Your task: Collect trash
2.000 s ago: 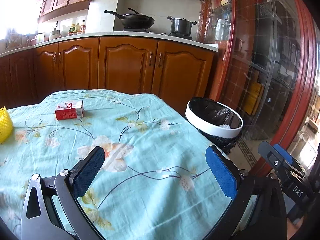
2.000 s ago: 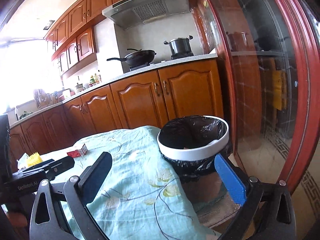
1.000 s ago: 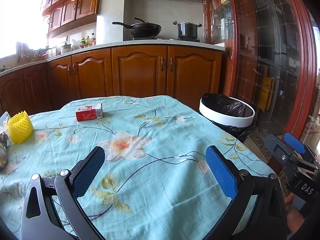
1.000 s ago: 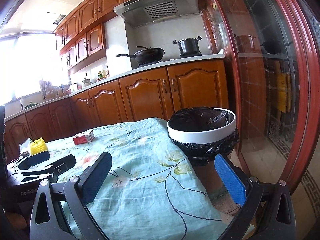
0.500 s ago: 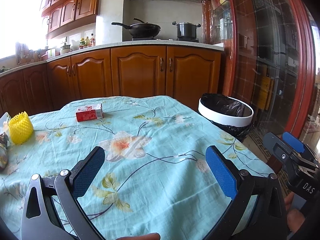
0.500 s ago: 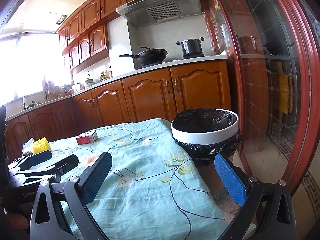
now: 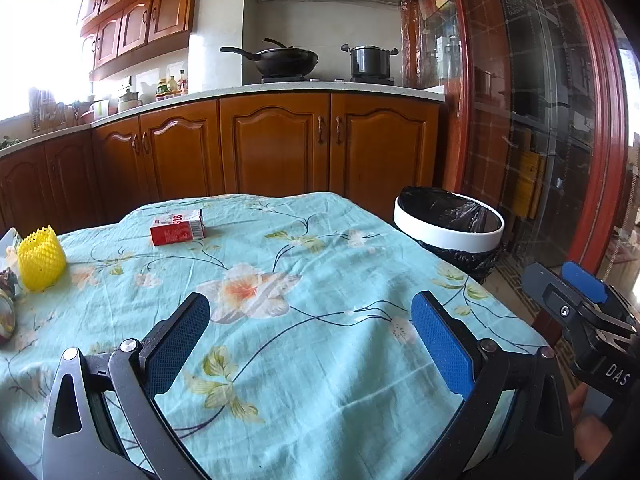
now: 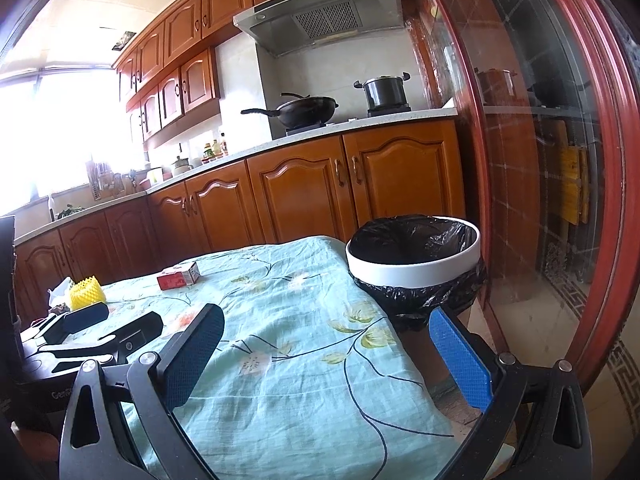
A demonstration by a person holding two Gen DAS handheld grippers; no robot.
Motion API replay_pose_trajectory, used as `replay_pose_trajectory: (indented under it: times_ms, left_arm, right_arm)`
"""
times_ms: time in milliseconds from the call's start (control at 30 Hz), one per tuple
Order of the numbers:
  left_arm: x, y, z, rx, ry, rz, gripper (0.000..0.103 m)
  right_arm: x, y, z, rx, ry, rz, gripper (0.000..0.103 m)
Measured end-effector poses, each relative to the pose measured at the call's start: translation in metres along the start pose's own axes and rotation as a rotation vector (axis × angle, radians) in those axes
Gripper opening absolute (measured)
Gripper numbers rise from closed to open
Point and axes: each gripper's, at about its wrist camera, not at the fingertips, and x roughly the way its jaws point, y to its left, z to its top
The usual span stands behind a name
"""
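A red and white carton (image 7: 177,227) lies on the far side of the table with the floral teal cloth (image 7: 312,360); it also shows in the right wrist view (image 8: 178,275). A yellow foam net (image 7: 41,259) stands at the left edge, also seen in the right wrist view (image 8: 87,291). A shiny wrapper (image 7: 5,312) lies at the far left. A white bin with a black liner (image 7: 448,225) stands off the table's right side, also in the right wrist view (image 8: 413,254). My left gripper (image 7: 310,328) is open and empty over the near table. My right gripper (image 8: 326,344) is open and empty over the table's right corner.
Wooden kitchen cabinets (image 7: 276,144) run behind the table, with a wok (image 7: 280,59) and a pot (image 7: 370,60) on the stove. A red-framed glass door (image 7: 560,120) stands to the right. White crumpled trash (image 8: 60,290) lies behind the yellow net.
Both grippers have pulled back and levelled since two seconds ago, so more of the table and the yellow net show. In the last half second little has moved. Both stay open.
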Motion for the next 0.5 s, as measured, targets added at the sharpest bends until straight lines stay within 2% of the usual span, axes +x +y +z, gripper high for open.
replay_pose_trajectory:
  times_ms: [500]
  left_arm:
    - [0.0008, -0.0024, 0.0012, 0.007, 0.005, -0.008, 0.103]
  right_arm:
    - [-0.0010, 0.0000, 0.0015, 0.009, 0.004, 0.008, 0.103]
